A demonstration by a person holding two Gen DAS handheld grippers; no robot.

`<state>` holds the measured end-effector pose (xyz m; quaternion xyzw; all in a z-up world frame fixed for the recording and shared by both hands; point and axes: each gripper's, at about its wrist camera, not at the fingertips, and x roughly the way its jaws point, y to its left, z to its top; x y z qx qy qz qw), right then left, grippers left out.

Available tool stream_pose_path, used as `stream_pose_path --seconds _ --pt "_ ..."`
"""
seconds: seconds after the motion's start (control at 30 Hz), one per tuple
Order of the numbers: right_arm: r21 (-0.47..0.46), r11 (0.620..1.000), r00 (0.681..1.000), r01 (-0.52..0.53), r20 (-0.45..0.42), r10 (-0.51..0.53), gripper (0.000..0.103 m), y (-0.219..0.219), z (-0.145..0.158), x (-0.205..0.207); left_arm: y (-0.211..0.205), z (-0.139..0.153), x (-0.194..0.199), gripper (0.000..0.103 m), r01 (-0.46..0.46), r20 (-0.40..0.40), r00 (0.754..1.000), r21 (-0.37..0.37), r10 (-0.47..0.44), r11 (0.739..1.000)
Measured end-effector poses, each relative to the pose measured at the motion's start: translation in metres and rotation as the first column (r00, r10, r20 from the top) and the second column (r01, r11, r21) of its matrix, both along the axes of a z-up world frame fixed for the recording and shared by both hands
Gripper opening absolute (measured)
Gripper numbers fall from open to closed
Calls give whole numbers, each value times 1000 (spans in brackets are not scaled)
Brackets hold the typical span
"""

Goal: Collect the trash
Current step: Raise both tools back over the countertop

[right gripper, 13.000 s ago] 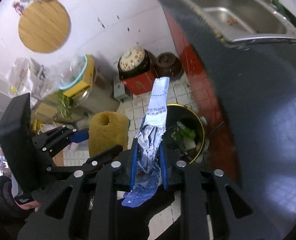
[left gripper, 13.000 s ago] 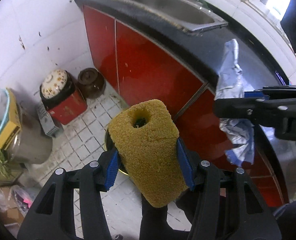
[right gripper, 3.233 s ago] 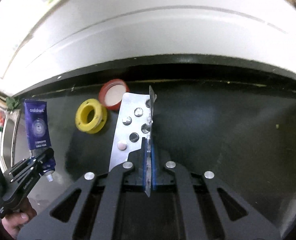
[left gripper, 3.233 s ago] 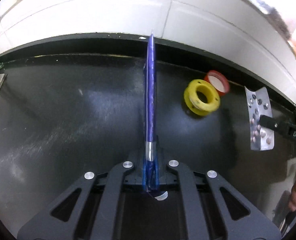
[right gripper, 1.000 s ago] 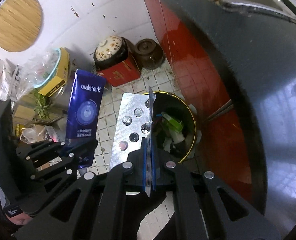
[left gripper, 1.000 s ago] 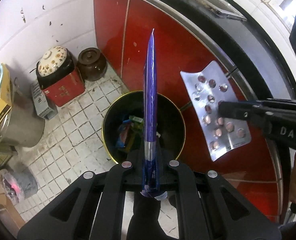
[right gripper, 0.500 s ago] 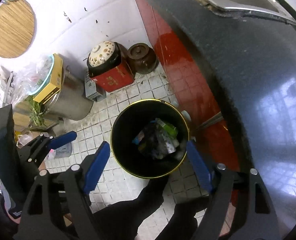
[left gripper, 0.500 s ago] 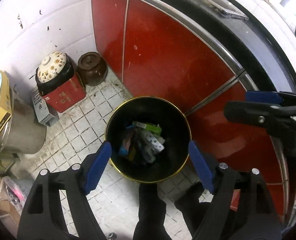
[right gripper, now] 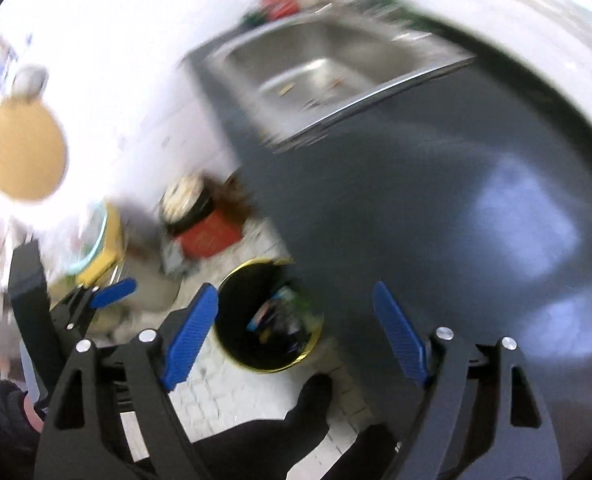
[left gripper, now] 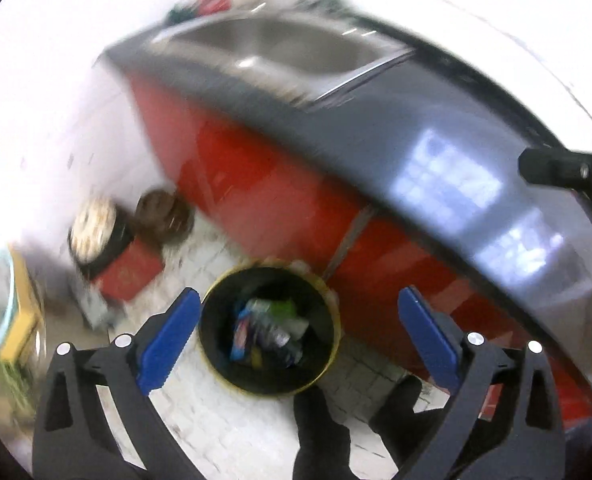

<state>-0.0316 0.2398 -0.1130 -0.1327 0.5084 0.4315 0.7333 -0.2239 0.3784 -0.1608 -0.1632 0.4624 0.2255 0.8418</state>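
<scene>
Light: we see bright daylight; the white wall [left gripper: 76, 80] is blown out.
Glare: pale window reflections sit on the dark desk [right gripper: 528, 216].
Blur: we find both views smeared by motion; sink [right gripper: 328, 68] and bin [left gripper: 270, 324] are soft.
Sharpness: only the claw fingers [left gripper: 168, 336] look crisp.
Distortion: fisheye bending, black corners.

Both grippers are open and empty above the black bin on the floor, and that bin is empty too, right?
Not quite: the black bin already holds colourful trash, as the left wrist view shows. The left gripper and right gripper are indeed empty, jaws opening.
</scene>
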Motion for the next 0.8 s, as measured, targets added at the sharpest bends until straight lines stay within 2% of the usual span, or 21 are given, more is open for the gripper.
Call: stream_pose_path --seconds 0.07,0.17,0.3,0.43,0.5,0.63,0.7,0.8 --pt "18 994 994 106 34 -107 81 -45 21 24 -20 16 24 96 68 30 997 19 -68 998" --pt "31 963 960 267 81 -268 82 -116 46 56 -63 38 74 96 199 75 977 36 -201 979" --pt "35 889 880 456 129 -457 82 -216 66 90 -130 57 140 96 350 130 926 53 -354 935" --pt "35 804 794 594 137 -593 83 -306 63 112 -202 65 198 96 474 156 866 50 -475 879" --pt "35 768 760 639 125 -638 83 -340 61 116 -228 64 217 96 515 152 843 51 -516 856" --pt "28 728 721 685 123 -682 83 -386 55 122 -277 61 247 96 588 135 796 60 -590 806" --pt "29 720 713 693 118 -691 83 -399 52 126 -299 58 253 96 610 126 780 61 -613 790" --pt "28 718 712 695 114 -693 83 -417 46 138 -311 52 271 96 625 104 771 66 -628 778"
